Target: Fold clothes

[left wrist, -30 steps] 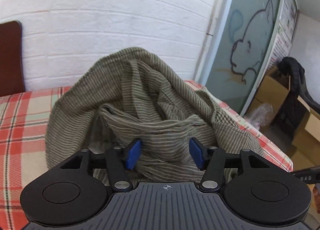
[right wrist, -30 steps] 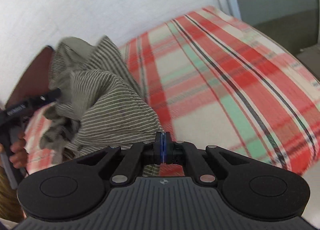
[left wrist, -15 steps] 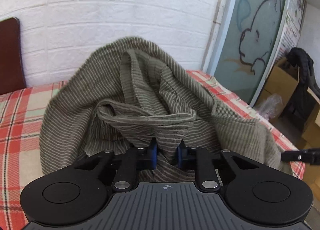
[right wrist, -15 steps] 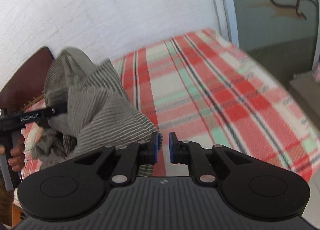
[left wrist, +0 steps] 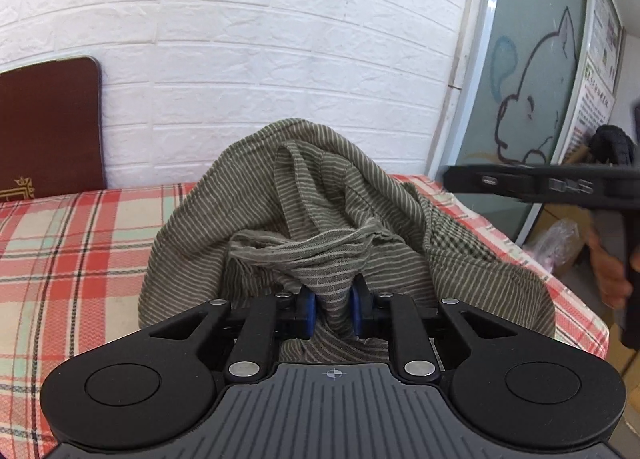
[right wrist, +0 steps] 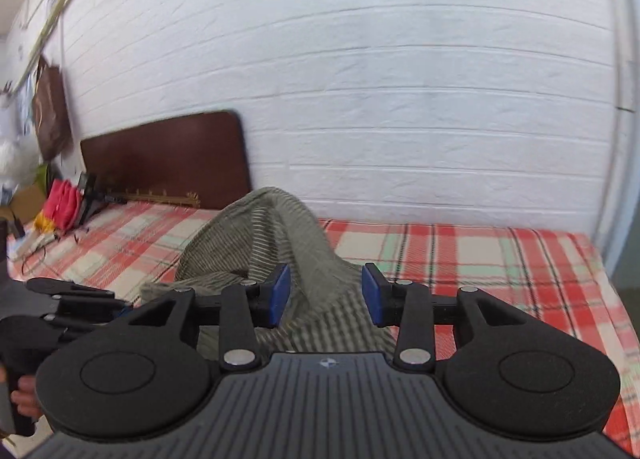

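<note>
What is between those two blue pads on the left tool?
A bunched fold of the striped garment sits between the left gripper pads, which pinch it. The left wrist view shows this.

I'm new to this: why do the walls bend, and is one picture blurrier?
Left wrist view: sharp, daylit; the fisheye lens bows the brick wall. Right wrist view: same bowing, but motion blur softens the garment and headboard.
</note>
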